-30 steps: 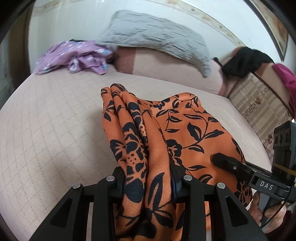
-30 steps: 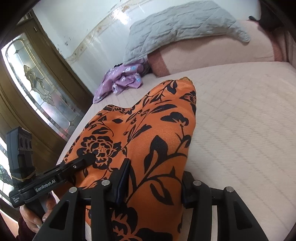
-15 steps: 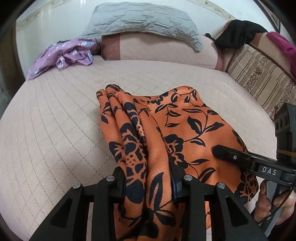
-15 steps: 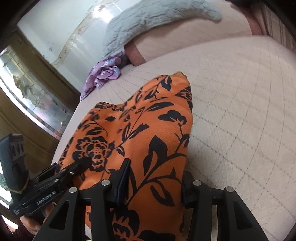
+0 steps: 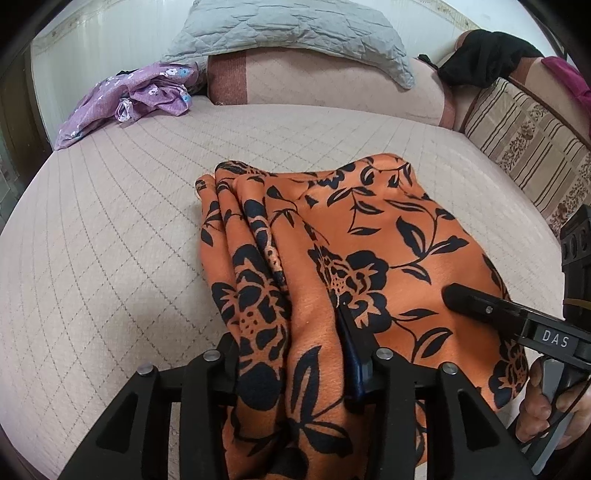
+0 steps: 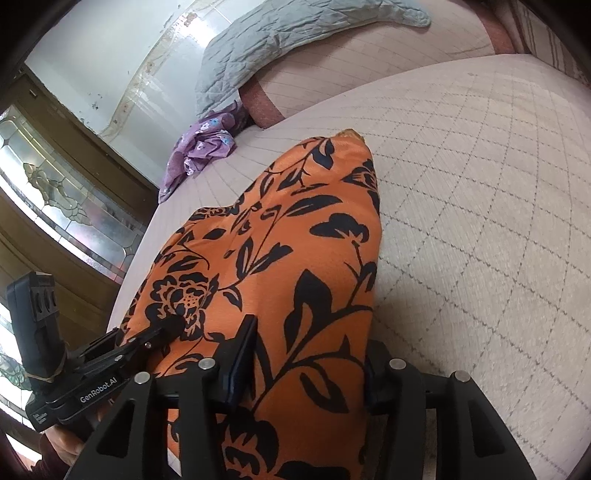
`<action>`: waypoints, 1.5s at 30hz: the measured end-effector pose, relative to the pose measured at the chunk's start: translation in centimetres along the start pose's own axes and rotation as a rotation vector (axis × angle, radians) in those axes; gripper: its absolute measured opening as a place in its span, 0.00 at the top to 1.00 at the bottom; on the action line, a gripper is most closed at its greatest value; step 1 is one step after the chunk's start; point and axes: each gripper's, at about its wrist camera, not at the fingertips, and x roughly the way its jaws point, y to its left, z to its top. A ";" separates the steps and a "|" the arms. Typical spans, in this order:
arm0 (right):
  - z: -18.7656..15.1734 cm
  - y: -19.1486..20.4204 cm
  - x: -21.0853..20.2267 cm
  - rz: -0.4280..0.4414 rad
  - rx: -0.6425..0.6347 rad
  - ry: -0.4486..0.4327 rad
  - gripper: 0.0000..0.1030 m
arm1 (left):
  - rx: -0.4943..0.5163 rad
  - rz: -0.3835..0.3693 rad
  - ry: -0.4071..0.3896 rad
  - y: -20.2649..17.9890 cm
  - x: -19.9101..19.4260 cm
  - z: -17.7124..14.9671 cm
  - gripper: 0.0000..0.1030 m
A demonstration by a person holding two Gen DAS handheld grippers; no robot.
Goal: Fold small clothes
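Observation:
An orange garment with a black flower print [image 5: 354, 236] lies on the pink quilted bed [image 5: 110, 229], its near edge lifted. My left gripper [image 5: 295, 354] is shut on a bunched fold at its near left corner. My right gripper [image 6: 306, 354] is shut on the near right edge of the same garment [image 6: 295, 229]. Each gripper shows in the other's view: the right one at the garment's right edge [image 5: 480, 306], the left one at its left edge [image 6: 159, 332]. The cloth hides the fingertips.
A crumpled purple flowered garment [image 5: 129, 96] lies at the far left of the bed. A grey quilted pillow [image 5: 295, 33] rests on a pink bolster [image 5: 332, 81] along the headboard. A striped cushion [image 5: 524, 147] and black cloth [image 5: 487, 55] are at the right. A wooden glass-panelled door [image 6: 66, 195] stands past the bed's left edge.
Both grippers have tipped down and carried the orange garment forward and lower over the bed. Their hold on the cloth is unchanged.

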 end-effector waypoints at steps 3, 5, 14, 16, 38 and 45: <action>-0.2 0.0 0.2 -0.013 -0.002 -0.003 0.46 | 0.013 0.015 0.000 0.1 0.4 -0.2 0.50; -0.4 0.3 0.3 -0.033 -0.025 -0.011 0.45 | 0.030 0.035 -0.005 0.0 0.8 -0.3 0.43; -0.8 0.8 0.2 -0.070 -0.036 -0.037 0.39 | 0.072 0.105 -0.027 0.4 1.6 -0.7 0.18; -1.2 1.0 0.1 -0.086 -0.042 -0.044 0.38 | 0.063 0.097 -0.022 0.8 1.8 -0.6 0.16; -4.8 2.8 -10.1 -0.197 -0.087 -0.120 0.30 | 0.072 0.350 -0.181 -2.8 -8.6 -2.4 0.08; -3.5 6.8 -15.8 -0.211 -0.179 -0.244 0.30 | 0.006 0.366 -0.279 -3.2 -14.8 -1.1 0.07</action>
